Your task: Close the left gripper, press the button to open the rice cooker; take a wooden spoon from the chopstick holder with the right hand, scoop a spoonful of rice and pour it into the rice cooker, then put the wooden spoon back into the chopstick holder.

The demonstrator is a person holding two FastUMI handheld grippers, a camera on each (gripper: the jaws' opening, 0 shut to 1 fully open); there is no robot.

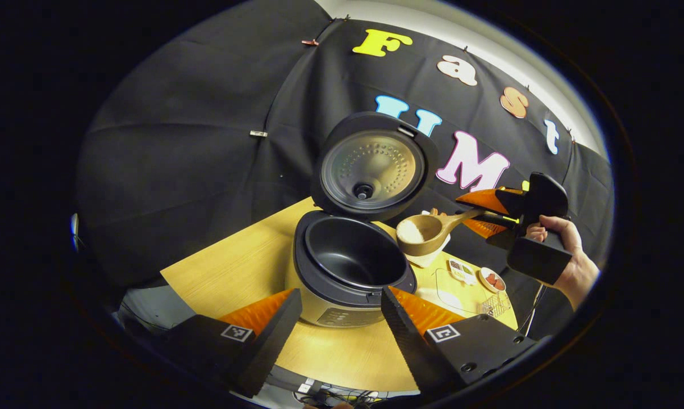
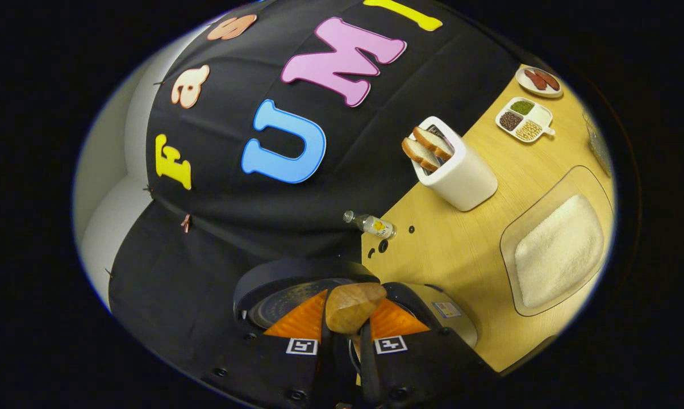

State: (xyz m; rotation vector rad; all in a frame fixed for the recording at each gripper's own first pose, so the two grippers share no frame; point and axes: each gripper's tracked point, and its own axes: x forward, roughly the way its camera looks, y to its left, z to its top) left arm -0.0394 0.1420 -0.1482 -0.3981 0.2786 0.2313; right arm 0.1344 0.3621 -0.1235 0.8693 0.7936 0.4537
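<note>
Your right gripper (image 1: 486, 214) fingers are clamped on the handle of the round-bowled wooden spoon (image 1: 424, 233), handle lying roughly level. The rice-loaded bowl hangs just outside the open black-and-cream rice cooker (image 1: 350, 267), off its rim on the side toward the white toaster (image 2: 458, 170). Carry it over the pot, then tip. Left gripper (image 1: 342, 318) fingers are spread, empty, near the cooker's front.
</note>
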